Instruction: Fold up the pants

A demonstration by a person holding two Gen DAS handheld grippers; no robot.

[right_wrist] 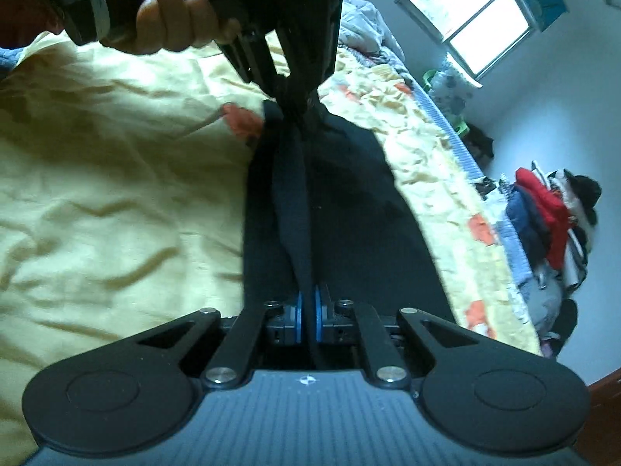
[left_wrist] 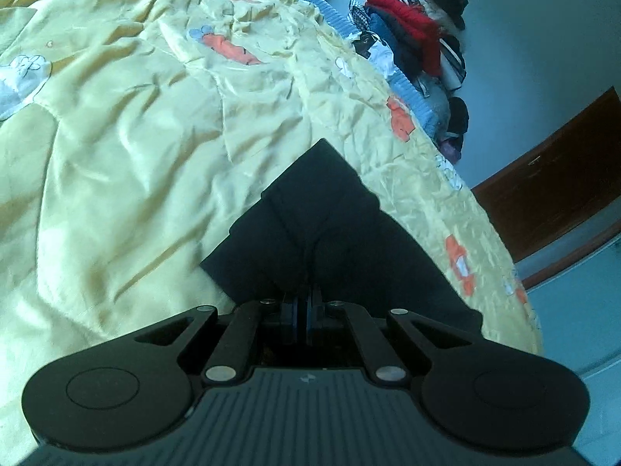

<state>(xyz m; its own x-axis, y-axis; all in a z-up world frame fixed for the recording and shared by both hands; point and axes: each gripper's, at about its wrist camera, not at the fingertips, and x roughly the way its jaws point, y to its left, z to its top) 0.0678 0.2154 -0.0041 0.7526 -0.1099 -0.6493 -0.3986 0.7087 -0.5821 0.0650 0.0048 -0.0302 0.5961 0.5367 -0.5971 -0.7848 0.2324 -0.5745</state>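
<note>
Black pants (right_wrist: 341, 209) on yellow quilt (right_wrist: 116, 178), left gripper (left_wrist: 307, 303) pinching one edge, right gripper (right_wrist: 308, 310) — clamped on another fold

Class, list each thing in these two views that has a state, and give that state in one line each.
Left claw: shut on the black pants.
Right claw: shut on the black pants.
Black pants: lying on the bed, one edge lifted taut between the two claws.
Yellow quilt: spread out, wrinkled.
Clothes pile: heaped, unfolded, beside the bed.
Window: bright with daylight.
</note>
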